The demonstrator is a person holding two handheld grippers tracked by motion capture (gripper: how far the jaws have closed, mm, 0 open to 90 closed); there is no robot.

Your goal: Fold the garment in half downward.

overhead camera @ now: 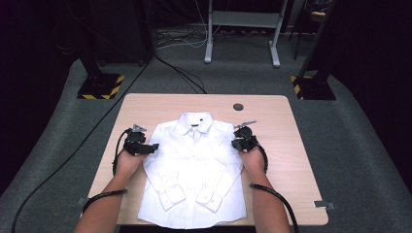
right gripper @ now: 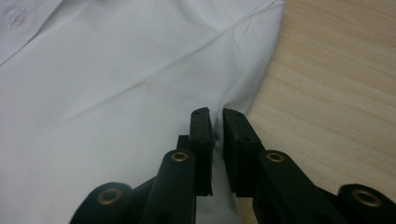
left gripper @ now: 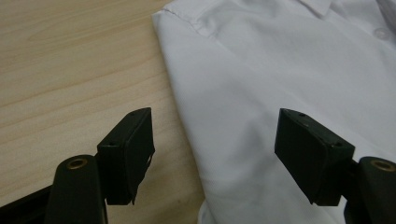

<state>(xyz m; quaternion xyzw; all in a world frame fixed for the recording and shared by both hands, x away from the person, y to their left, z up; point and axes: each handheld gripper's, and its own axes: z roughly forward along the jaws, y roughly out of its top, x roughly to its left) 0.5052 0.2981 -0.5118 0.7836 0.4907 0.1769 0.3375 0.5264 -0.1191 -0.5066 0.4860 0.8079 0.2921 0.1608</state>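
Note:
A white buttoned shirt (overhead camera: 194, 165) lies flat, collar away from me, with both sleeves folded across its front. My left gripper (overhead camera: 145, 147) hovers at the shirt's left edge below the shoulder, jaws wide open astride that edge (left gripper: 187, 140), touching nothing. My right gripper (overhead camera: 238, 143) sits at the shirt's right edge below the other shoulder. In the right gripper view its jaws are nearly together, pinching a fold of the shirt's edge (right gripper: 217, 140) between the pads.
The wooden table (overhead camera: 272, 121) has bare strips left and right of the shirt and a dark round grommet (overhead camera: 238, 107) at the back. Cables trail from both grippers off the front edge. Stand bases with yellow-black tape stand on the carpet beyond.

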